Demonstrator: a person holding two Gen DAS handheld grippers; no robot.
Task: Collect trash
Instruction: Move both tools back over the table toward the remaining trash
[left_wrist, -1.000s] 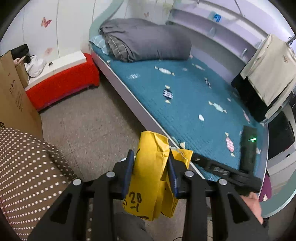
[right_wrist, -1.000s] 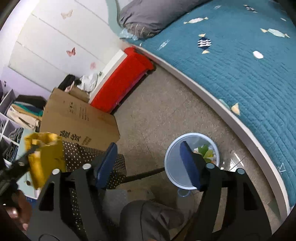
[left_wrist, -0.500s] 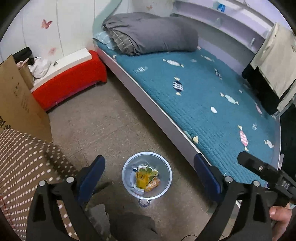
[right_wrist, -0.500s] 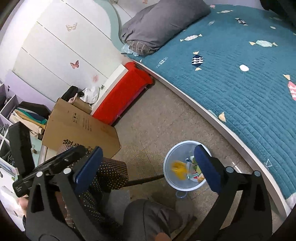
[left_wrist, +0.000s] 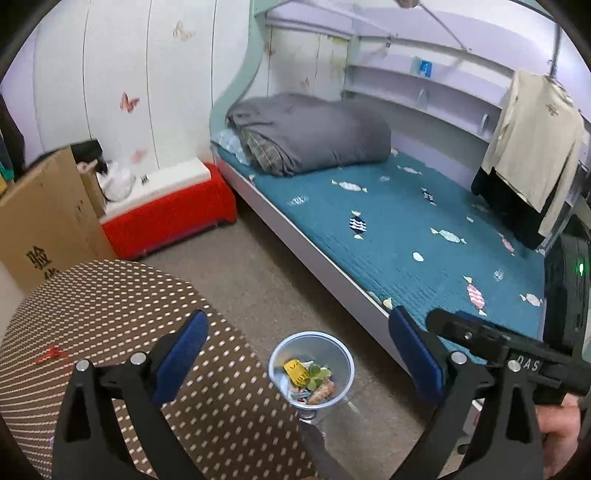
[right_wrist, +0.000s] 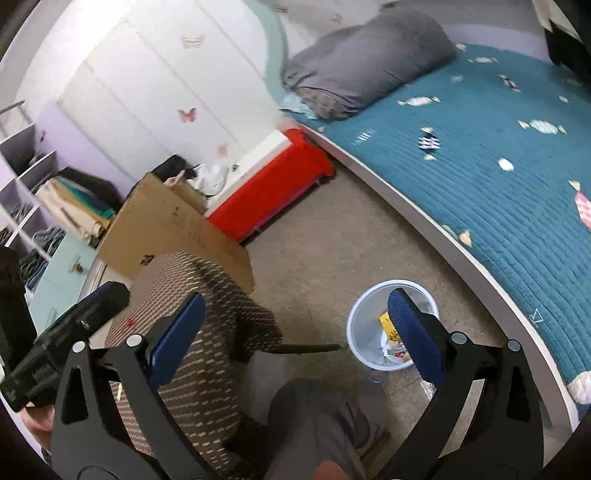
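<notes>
Left wrist: left gripper (left_wrist: 299, 341) spread wide, empty, jaws just opened. One bin (left_wrist: 345, 363), one yellow wrapper (left_wrist: 295, 370) inside; earlier it was clamped between the pads.

Right wrist: right gripper (right_wrist: 297, 321) wide, empty, just opened. Same bin (right_wrist: 360, 317), wrapper inside.

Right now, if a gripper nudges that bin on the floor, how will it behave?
The bin looks like thin translucent plastic, so probably light and apt to slide on the floor. It tapers toward a narrow base, so a push high on the rim could tip it. It holds only a yellow bag and a few scraps, so little weight to steady it.
</notes>
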